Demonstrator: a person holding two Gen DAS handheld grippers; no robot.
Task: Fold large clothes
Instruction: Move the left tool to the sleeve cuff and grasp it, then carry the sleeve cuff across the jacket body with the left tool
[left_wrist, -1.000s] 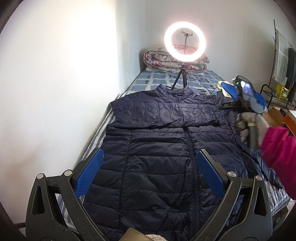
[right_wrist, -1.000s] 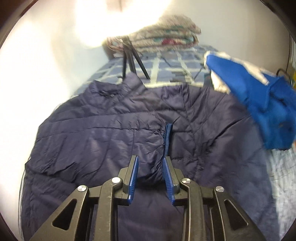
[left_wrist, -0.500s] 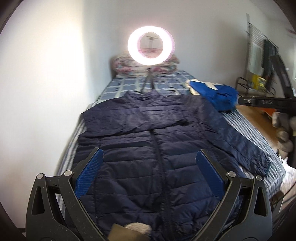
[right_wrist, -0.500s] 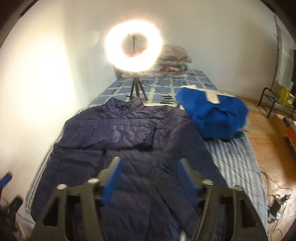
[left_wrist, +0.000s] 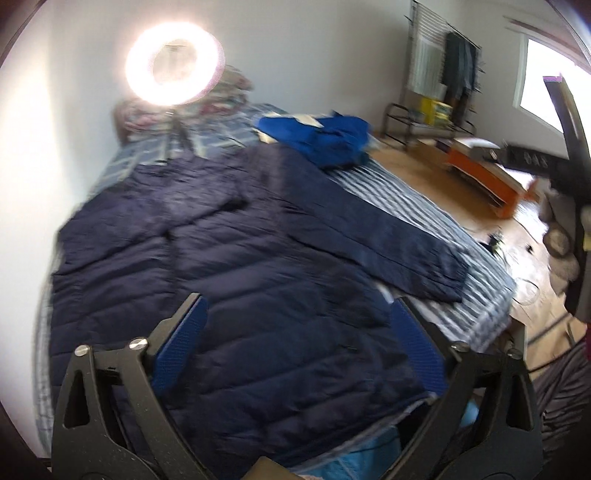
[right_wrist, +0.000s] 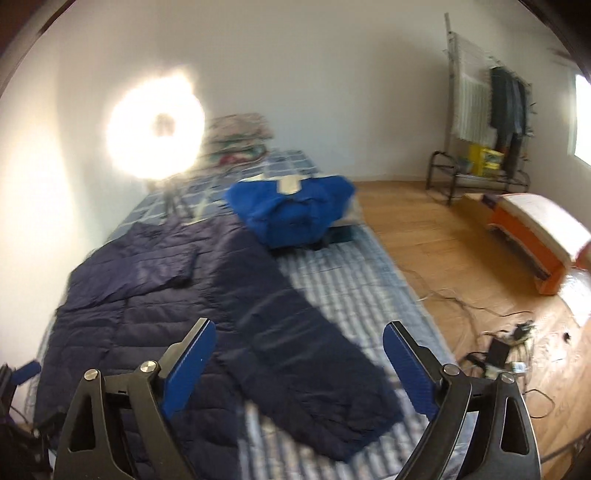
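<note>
A navy quilted jacket (left_wrist: 258, 280) lies flat, front up, on the bed. One sleeve (right_wrist: 147, 266) is folded across its chest. The other sleeve (right_wrist: 303, 354) stretches out over the striped sheet towards the bed's near right edge. My left gripper (left_wrist: 295, 302) hovers over the jacket's lower body, its jaws wide but closing a little, with nothing between them. My right gripper (right_wrist: 299, 326) hangs above the outstretched sleeve with its jaws still opening and nothing gripped. A gloved hand (left_wrist: 561, 236) holding the right gripper shows at the right edge of the left wrist view.
A bright blue garment (right_wrist: 291, 210) lies bunched behind the jacket. A ring light (left_wrist: 173, 62) on a tripod and folded quilts (right_wrist: 236, 136) stand at the bed's head. Right of the bed is wood floor with cables (right_wrist: 498, 350), an orange box (right_wrist: 535, 240) and a clothes rack (right_wrist: 476, 162).
My right gripper has let go of the folded sleeve's cuff, opened wide, and pulled back, up and rightward. The left gripper has swung to the right over the jacket.
</note>
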